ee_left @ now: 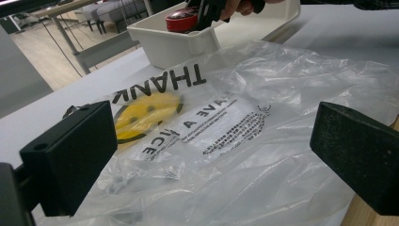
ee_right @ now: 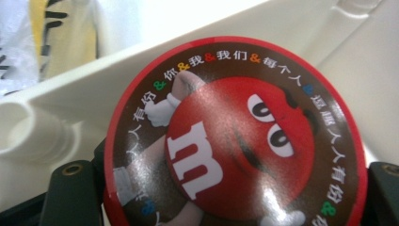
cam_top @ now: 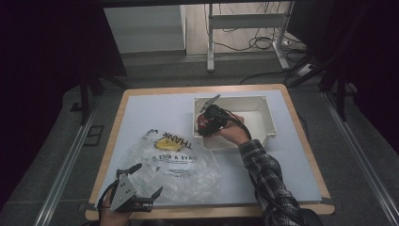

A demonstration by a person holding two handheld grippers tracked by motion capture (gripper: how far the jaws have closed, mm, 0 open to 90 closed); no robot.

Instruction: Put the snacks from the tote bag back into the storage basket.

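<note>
A round red M&M's candy tin (cam_top: 203, 121) sits between the jaws of my right gripper (cam_top: 207, 127), low over the left end of a white plastic box (cam_top: 263, 117). In the right gripper view the tin's lid (ee_right: 235, 141) faces the camera, and my right gripper (ee_right: 226, 197) is shut on its rim, with the box wall (ee_right: 94, 80) behind. A clear plastic bag (cam_top: 174, 165) printed with a yellow smiley and "THANK" lies flat on the table. My left gripper (cam_top: 149, 178) stands open at the bag's near edge, and its jaws frame the bag (ee_left: 263, 94) without touching it.
The white table top (cam_top: 291, 179) has a wooden rim, with a drop to the floor on every side. The left gripper view shows the box corner (ee_left: 169, 44) just beyond the bag. Table legs and cables (cam_top: 254, 42) stand farther back.
</note>
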